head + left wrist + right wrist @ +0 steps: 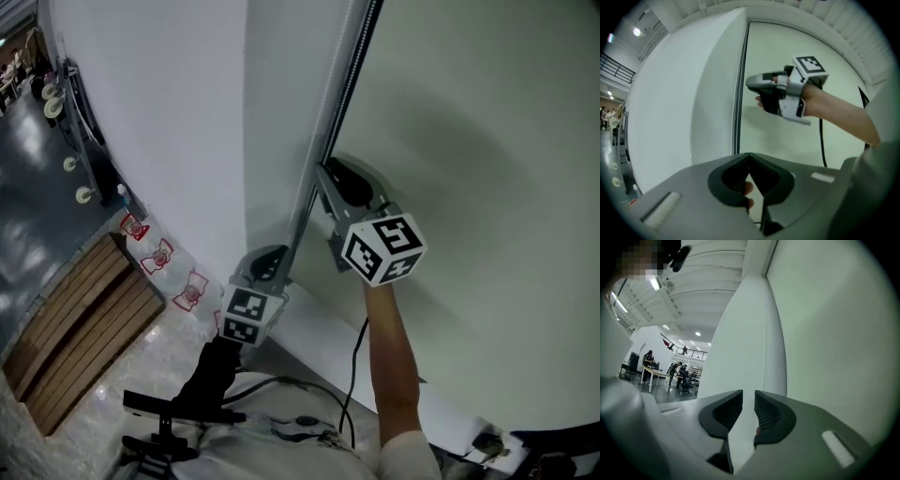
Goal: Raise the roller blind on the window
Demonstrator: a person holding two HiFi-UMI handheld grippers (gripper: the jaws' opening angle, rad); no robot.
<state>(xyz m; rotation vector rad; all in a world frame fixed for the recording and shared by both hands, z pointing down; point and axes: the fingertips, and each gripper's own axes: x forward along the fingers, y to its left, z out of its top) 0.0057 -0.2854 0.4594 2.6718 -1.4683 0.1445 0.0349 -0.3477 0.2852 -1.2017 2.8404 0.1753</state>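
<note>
1. Left tool [749,155]: the jaws are fully together, with the tips meeting.
2. Bead chain [739,93]: it runs straight down the edge between column and blind to the left tool's jaw tips. It meets them just left of the closing line. No view confirms whether the chain is pinched.
3. Right tool [748,392]: the jaws stand apart with nothing between them. Only the white column [745,333] shows through the gap.
4. In the head view, the right tool sits higher than the left tool. It is just beside the bead chain, on the blind's side.
5. Roller blind [487,141]: this is the pale green sheet immediately right of the bead chain. It covers the whole visible span down to the white sill [319,333].
6. Left of the white column, a wooden slatted panel [80,323] lies on the floor [28,216].
</note>
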